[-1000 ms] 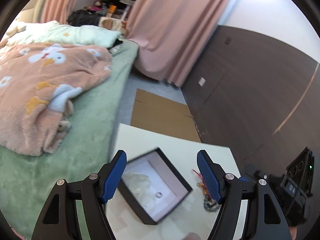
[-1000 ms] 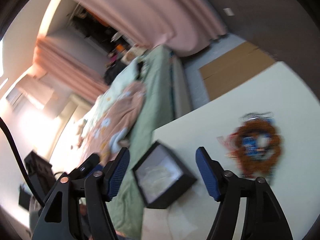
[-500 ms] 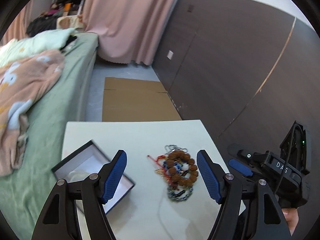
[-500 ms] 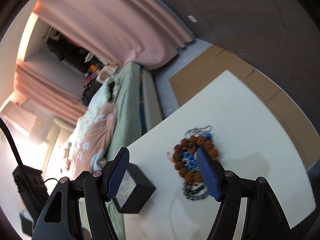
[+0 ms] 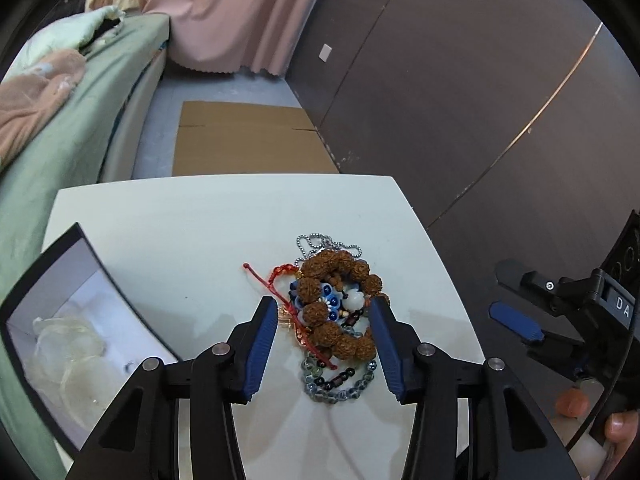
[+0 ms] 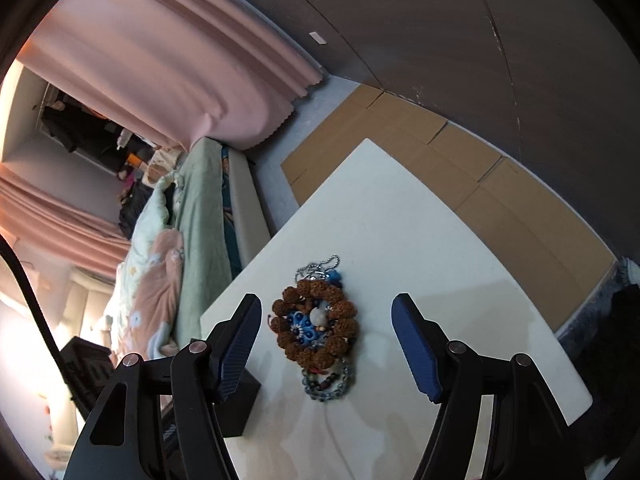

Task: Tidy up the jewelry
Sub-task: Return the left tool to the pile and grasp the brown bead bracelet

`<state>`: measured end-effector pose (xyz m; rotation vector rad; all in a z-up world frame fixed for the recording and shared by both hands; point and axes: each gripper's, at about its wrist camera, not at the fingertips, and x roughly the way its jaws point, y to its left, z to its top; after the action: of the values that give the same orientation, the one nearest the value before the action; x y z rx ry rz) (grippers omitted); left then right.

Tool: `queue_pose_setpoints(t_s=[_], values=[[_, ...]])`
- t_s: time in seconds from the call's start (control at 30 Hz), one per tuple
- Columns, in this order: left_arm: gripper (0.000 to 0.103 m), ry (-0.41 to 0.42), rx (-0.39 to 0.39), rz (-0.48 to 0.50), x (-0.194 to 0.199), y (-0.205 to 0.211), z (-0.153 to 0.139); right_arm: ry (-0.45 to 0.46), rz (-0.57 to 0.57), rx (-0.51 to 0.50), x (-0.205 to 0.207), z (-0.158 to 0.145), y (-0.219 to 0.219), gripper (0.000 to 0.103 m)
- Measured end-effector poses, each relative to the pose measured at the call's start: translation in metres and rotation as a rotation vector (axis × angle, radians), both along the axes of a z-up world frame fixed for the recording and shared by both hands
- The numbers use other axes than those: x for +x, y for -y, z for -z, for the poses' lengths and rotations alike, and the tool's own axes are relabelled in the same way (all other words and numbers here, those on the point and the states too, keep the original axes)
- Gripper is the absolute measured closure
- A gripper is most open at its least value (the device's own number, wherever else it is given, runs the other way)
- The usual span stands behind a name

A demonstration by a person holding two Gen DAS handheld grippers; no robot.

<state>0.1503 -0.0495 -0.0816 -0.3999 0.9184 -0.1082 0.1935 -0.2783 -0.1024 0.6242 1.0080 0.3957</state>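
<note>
A pile of jewelry (image 5: pixel 336 312) lies on the white table (image 5: pixel 200 220): a brown bead bracelet (image 5: pixel 340 304), a silver ball chain, a red string, blue pieces and a grey-green bead strand. My left gripper (image 5: pixel 323 312) straddles the pile with its jaws closing; the pads do not visibly press on it. An open black box (image 5: pixel 80 320) with white lining stands to the left, a small ring (image 5: pixel 127 366) inside. My right gripper (image 6: pixel 326 312) hangs open above the pile (image 6: pixel 316 328), and it also shows at the right of the left wrist view (image 5: pixel 508 296).
A bed with a green sheet (image 5: pixel 60 140) and a peach blanket runs along the table's left side. Flat cardboard (image 5: pixel 240 140) lies on the floor beyond the table. A dark panelled wall (image 5: pixel 480 80) and pink curtain (image 5: pixel 240 12) stand behind. The black box (image 6: pixel 240 404) sits at the table's left edge.
The left view swung from the black box over to the jewelry pile and came lower, and its jaws narrowed. The right view rolled and drew closer to the pile.
</note>
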Motion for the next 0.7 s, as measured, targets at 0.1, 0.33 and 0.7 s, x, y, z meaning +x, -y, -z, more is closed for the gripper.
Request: queue_pose_setpoints(t_s=[0.1, 0.33, 0.7], values=[[0.054, 0.001, 0.018, 0.005, 0.003, 0.003, 0.003, -0.02, 0.009, -0.017, 0.004, 0.002, 0.0, 0.034], [0.054, -0.039, 0.04, 0.022, 0.021, 0.015, 0.023, -0.05, 0.022, -0.07, 0.011, 0.007, -0.002, 0.034], [0.082, -0.047, 0.091, 0.013, 0.034, 0.021, 0.038, -0.1, 0.008, -0.076, 0.024, 0.018, -0.007, 0.034]])
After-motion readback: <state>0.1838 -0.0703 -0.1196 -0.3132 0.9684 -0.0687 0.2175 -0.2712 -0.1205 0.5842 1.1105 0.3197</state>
